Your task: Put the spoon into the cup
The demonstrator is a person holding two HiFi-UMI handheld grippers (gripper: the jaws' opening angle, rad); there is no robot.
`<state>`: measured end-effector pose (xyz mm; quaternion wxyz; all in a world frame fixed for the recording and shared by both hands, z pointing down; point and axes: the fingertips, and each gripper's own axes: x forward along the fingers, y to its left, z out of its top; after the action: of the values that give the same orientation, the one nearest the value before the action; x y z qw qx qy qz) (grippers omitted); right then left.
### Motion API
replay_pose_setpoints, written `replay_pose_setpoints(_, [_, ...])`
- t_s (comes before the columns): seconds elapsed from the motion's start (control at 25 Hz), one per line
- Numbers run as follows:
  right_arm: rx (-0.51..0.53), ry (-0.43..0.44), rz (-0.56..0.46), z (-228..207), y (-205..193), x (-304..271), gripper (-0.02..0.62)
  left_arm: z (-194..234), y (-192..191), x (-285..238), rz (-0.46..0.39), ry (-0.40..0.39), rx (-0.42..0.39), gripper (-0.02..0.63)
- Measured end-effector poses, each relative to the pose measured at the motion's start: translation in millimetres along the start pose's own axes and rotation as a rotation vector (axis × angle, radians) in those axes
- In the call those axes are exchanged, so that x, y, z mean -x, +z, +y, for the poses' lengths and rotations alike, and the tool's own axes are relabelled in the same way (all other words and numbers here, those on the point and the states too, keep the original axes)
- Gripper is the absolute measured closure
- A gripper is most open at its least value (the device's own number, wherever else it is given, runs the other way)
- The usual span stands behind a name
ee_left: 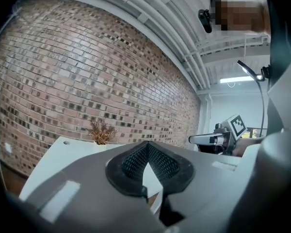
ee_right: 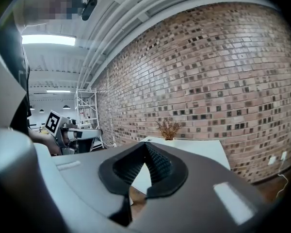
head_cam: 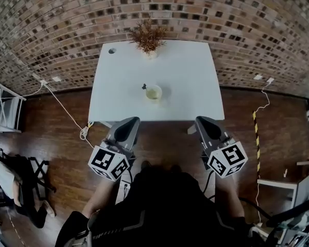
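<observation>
On the white table, centre: cup, spoon a small dark shape just left of it. Left claw and right claw, short of the near edge: both closed, empty.

- The cup on the table was visible in the head view only. The body of the left gripper and of the right gripper hid it in the respective gripper views.
- A small dark item at the cup's rim was too small to identify, and contact with the rim could not be determined.
- A round mark near the table's far left corner was too small to classify as a hole or an object.
- The white rack was cut off by the left edge.
- The person's torso was cut off by the bottom edge.
</observation>
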<state>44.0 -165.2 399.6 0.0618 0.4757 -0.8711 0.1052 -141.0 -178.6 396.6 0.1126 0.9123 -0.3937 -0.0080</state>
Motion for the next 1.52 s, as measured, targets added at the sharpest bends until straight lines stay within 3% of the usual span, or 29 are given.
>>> replay_pose_setpoints(0.2, [0.043, 0.010, -0.008, -28, 6, 38, 0.589, -53, 0, -14, 0.039, 0.006, -0.029, 0.603])
replay_pose_setpoints(0.44, [0.045, 0.040, -0.043, -43, 14, 64, 0.590, -85, 3, -12, 0.069, 0.033, -0.072, 0.603])
replay_pose_setpoints(0.72, [0.010, 0.006, -0.093, -28, 23, 76, 0.590, -77, 11, 22, 0.039, 0.056, -0.080, 0.603])
replay_pose_setpoints(0.96, [0.026, -0.036, -0.120, 0, 32, 81, 0.591, -64, 29, 54, -0.008, 0.025, -0.121, 0.603])
replay_pose_setpoints(1.52, [0.045, -0.083, -0.092, 33, 34, 98, 0.591, -65, 27, 87, -0.020, 0.001, -0.058, 0.603])
